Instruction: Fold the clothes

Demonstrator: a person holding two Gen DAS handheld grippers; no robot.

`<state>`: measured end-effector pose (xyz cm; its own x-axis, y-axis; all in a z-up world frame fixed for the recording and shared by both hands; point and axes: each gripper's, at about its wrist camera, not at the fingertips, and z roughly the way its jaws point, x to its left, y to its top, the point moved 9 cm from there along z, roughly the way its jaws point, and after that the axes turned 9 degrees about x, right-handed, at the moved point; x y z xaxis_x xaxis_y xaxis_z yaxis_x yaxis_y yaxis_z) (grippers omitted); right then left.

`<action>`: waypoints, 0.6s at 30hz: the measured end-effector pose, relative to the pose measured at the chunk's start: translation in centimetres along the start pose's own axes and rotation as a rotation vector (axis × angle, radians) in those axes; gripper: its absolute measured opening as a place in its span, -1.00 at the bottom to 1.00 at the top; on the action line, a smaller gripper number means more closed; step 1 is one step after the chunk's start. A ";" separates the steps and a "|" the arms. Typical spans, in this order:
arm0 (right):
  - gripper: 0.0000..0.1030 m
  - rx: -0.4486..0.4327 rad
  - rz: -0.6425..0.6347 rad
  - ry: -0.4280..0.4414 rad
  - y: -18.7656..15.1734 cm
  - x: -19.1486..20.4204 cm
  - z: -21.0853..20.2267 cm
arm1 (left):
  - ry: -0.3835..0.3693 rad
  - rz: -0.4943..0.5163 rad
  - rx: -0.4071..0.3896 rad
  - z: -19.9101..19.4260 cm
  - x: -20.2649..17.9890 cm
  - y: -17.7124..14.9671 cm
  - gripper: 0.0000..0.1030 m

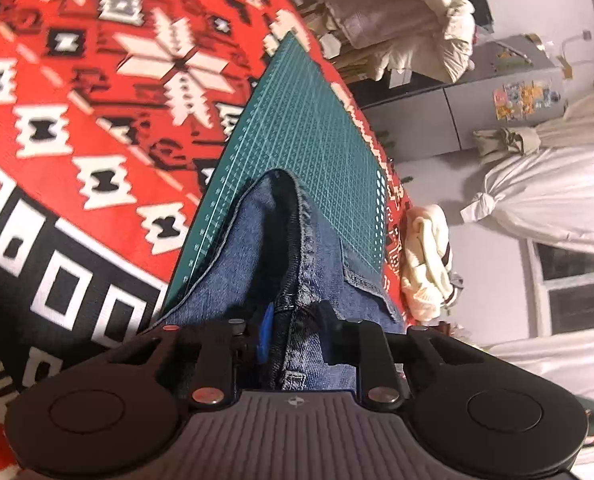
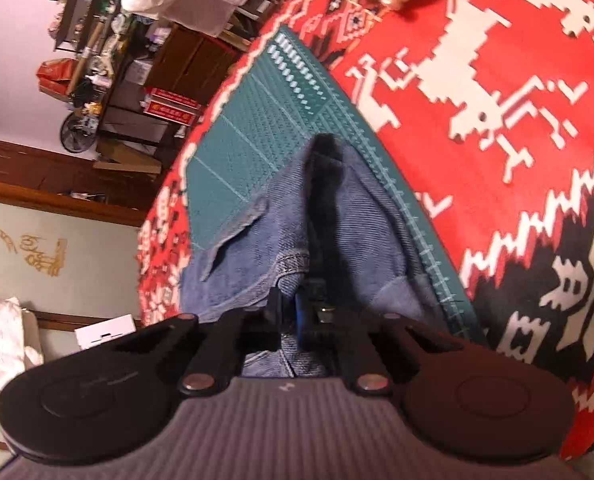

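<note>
Denim jeans bunch between both closed jaws, left gripper and right gripper, ahead the mat; folding seems barely begun.

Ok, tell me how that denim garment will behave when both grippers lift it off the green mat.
The denim garment is probably floppy: it bunches into a ridge where the left gripper pinches it, and likewise at the right gripper. It looks thick, with heavy stitched seams, so likely weighty for cloth and prone to sag between the grips. It should drag rather than slide on the green mat.
</note>
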<state>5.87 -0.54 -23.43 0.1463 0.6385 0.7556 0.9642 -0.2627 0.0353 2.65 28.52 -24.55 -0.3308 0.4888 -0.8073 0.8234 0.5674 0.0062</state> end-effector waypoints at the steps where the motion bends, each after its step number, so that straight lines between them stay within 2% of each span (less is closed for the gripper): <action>1: -0.87 0.006 0.010 -0.016 0.0 -0.4 0.4 | 0.011 -0.011 0.007 0.2 0.3 0.0 -0.57; 4: -0.86 0.019 0.000 -0.070 0.1 -0.9 1.6 | 0.058 -0.007 0.019 0.8 0.9 0.1 -0.60; 10: -0.86 0.009 -0.058 -0.135 0.1 -0.9 2.1 | 0.141 0.103 -0.006 0.6 0.0 0.0 -0.63; 14: -0.86 -0.040 -0.159 -0.200 0.2 0.7 0.6 | 0.172 0.164 -0.078 -0.9 -0.9 0.4 -0.74; 17: -0.85 -0.117 -0.237 -0.238 0.8 2.0 -1.3 | 0.157 0.202 -0.147 -2.2 -1.9 0.9 -0.74; 18: -0.85 -0.144 -0.256 -0.224 1.0 2.5 -1.8 | 0.140 0.212 -0.166 -2.4 -2.4 1.0 -0.74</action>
<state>6.81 -0.56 -20.34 -0.0358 0.8353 0.5486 0.9370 -0.1627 0.3090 3.17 29.53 -21.23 -0.2294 0.6882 -0.6883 0.7981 0.5378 0.2717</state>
